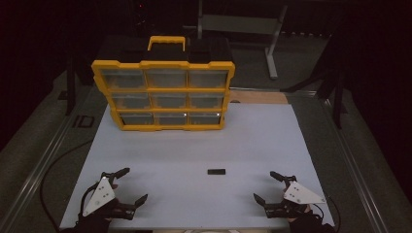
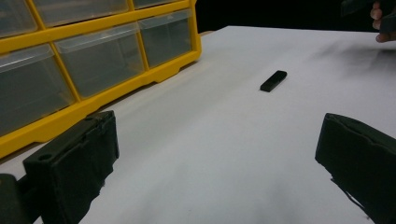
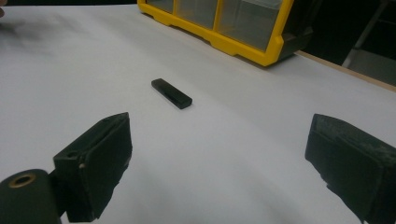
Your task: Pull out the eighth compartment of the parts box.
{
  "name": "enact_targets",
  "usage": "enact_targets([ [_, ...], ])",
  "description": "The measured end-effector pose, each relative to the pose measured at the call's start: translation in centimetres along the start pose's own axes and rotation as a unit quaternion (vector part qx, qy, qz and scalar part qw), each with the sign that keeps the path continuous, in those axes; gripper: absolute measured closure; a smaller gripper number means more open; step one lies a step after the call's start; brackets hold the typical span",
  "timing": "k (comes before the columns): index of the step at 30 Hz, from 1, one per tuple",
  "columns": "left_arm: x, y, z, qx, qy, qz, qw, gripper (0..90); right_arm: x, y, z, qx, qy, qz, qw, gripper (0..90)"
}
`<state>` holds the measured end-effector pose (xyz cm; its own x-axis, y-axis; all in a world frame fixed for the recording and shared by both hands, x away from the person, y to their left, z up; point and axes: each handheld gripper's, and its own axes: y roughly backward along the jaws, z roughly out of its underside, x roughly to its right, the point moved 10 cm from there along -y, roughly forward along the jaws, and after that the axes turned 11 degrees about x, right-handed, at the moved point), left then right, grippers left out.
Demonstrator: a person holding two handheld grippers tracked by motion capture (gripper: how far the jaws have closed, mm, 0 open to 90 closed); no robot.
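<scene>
— Where on the white table [image 1: 194, 145]?
— Lay flat near the front middle: a small black bar [image 1: 216, 171], between the two grippers and touching neither.
— And the grippers?
— Left gripper [image 1: 129, 186] and right gripper [image 1: 269, 186] both held low at the near corners, jaws spread wide, gripping nothing.
— Behind?
— Stood upright at the far edge: a yellow drawer cabinet [image 1: 163, 90].

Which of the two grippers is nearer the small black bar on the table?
The right gripper. The black bar lies right of the table's middle, so the gap to it is shorter than from the left gripper. Both are open and empty.
</scene>
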<state>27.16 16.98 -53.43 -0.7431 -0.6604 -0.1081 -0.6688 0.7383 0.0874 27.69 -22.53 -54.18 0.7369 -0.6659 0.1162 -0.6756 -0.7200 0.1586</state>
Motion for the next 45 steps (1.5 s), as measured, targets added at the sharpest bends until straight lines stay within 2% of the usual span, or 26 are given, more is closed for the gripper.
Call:
enact_targets([
  [11,0.1,-0.2,0.2,-0.006,-0.001,0.004,1.0000,0.1,-0.1,0.0,0.2,-0.002,0.000,-0.005,1.0000,7.3],
  [15,0.3,-0.2,0.2,-0.007,-0.008,0.007,0.9999,0.1,-0.3,0.0,0.0,-0.001,0.008,-0.006,1.0000,7.3],
  [31,0.1,-0.1,-0.1,-0.001,-0.019,0.001,0.9998,0.1,-0.1,0.3,-0.6,0.011,0.018,0.009,0.9997,7.3],
  [39,0.0,0.0,-1.1,0.002,-0.030,-0.008,0.9995,0.1,-0.1,0.2,-0.5,0.008,0.018,0.009,0.9998,7.3],
  [40,0.1,-0.2,-1.7,0.005,-0.033,-0.007,0.9994,0.1,-0.1,0.1,-0.4,0.007,0.019,0.009,0.9998,7.3],
  [45,0.0,-0.4,-2.9,0.005,-0.042,-0.002,0.9991,0.1,-0.1,0.1,-0.5,0.006,0.023,0.008,0.9997,7.3],
])
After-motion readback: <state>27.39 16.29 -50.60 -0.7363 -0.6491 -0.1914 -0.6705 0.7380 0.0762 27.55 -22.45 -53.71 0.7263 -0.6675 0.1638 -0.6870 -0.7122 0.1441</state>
